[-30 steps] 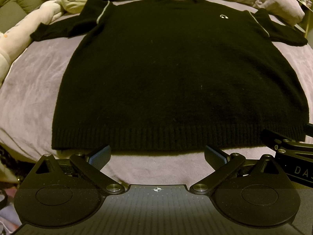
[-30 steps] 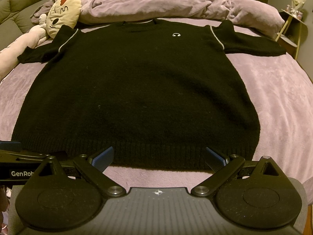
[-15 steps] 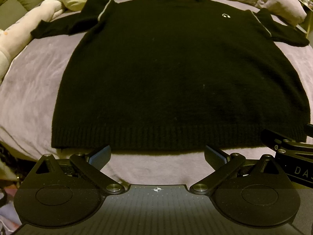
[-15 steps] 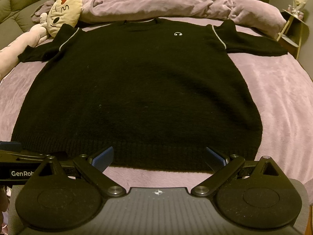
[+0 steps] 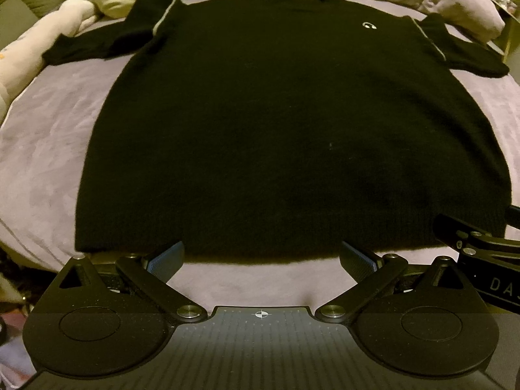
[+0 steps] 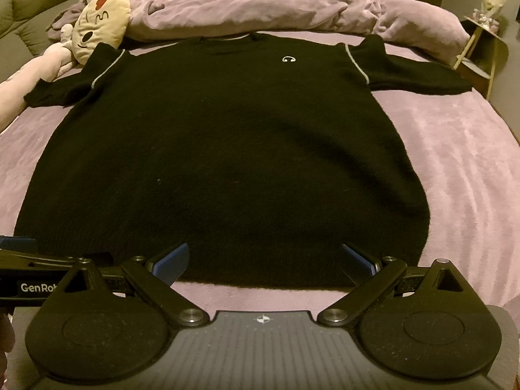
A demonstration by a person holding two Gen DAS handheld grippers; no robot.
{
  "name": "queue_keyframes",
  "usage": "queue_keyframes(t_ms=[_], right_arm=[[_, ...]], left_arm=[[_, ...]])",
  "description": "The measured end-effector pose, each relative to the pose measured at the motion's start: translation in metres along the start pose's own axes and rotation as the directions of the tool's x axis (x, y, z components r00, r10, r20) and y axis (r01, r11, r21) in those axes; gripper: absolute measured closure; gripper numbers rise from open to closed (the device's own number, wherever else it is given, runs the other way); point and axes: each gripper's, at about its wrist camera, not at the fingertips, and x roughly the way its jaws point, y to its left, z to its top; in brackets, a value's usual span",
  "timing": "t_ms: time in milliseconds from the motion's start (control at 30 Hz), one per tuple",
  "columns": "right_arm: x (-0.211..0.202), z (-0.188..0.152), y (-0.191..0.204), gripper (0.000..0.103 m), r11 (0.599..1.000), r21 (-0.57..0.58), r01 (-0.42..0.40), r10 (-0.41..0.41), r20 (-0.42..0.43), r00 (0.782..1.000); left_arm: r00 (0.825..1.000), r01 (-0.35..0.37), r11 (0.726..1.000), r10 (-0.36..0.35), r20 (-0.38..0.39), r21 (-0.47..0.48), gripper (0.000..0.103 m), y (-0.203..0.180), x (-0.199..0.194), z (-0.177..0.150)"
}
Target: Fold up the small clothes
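Observation:
A black short-sleeved knit sweater (image 5: 292, 123) lies flat and face up on the purple bed, hem nearest me, both sleeves spread out; it also shows in the right wrist view (image 6: 227, 162). It has a small white logo (image 6: 288, 59) on the chest. My left gripper (image 5: 261, 256) is open and empty, its blue pads at the hem's left half. My right gripper (image 6: 265, 260) is open and empty at the hem's right half. Each gripper's side shows in the other's view.
A plush toy with a cream face (image 6: 97, 26) lies by the left sleeve. A rumpled purple duvet (image 6: 276, 13) lies behind the collar. A small side table (image 6: 484, 45) stands at the far right. The purple bed cover (image 6: 471, 178) surrounds the sweater.
Both grippers have moved slightly forward toward the hem, which now reaches between the fingertips. The jaws stay open and the sweater has not moved.

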Motion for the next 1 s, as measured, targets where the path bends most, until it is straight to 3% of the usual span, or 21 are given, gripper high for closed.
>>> queue_keyframes(t_ms=[233, 433, 533, 633, 700, 833, 1000], right_arm=[[0.001, 0.003, 0.000, 0.004, 1.000, -0.006, 0.002, -0.002, 0.001, 1.000], [0.012, 0.013, -0.006, 0.004, 0.998, 0.014, -0.069, 0.069, 0.023, 0.997], [0.025, 0.028, -0.029, 0.004, 0.989, 0.075, -0.124, 0.121, 0.045, 0.992], [0.053, 0.054, -0.079, 0.004, 0.953, 0.232, -0.194, 0.188, 0.048, 0.981], [0.069, 0.074, -0.123, 0.004, 0.909, 0.330, -0.256, 0.224, 0.132, 0.966], [0.101, 0.111, -0.211, 0.004, 0.832, 0.464, -0.305, 0.156, 0.331, 0.931], [0.179, 0.167, -0.325, 0.004, 0.764, 0.594, -0.250, 0.042, 0.341, 0.939]], left_arm=[[1.000, 0.009, 1.000, -0.009, -0.002, -0.012, 0.000, 0.000, 0.003, 0.004], [1.000, 0.006, 0.999, -0.006, -0.004, -0.033, 0.000, 0.002, 0.008, 0.011], [1.000, 0.011, 0.998, -0.010, 0.006, -0.062, 0.000, 0.004, 0.012, 0.021], [1.000, 0.007, 0.995, -0.005, 0.023, -0.097, 0.000, 0.007, 0.021, 0.036], [0.999, -0.011, 0.992, 0.015, 0.033, -0.124, 0.000, 0.008, 0.032, 0.048], [0.996, -0.047, 0.983, 0.059, 0.064, -0.176, 0.000, 0.008, 0.059, 0.080], [0.990, -0.062, 0.966, 0.090, 0.105, -0.250, 0.000, -0.002, 0.106, 0.132]])
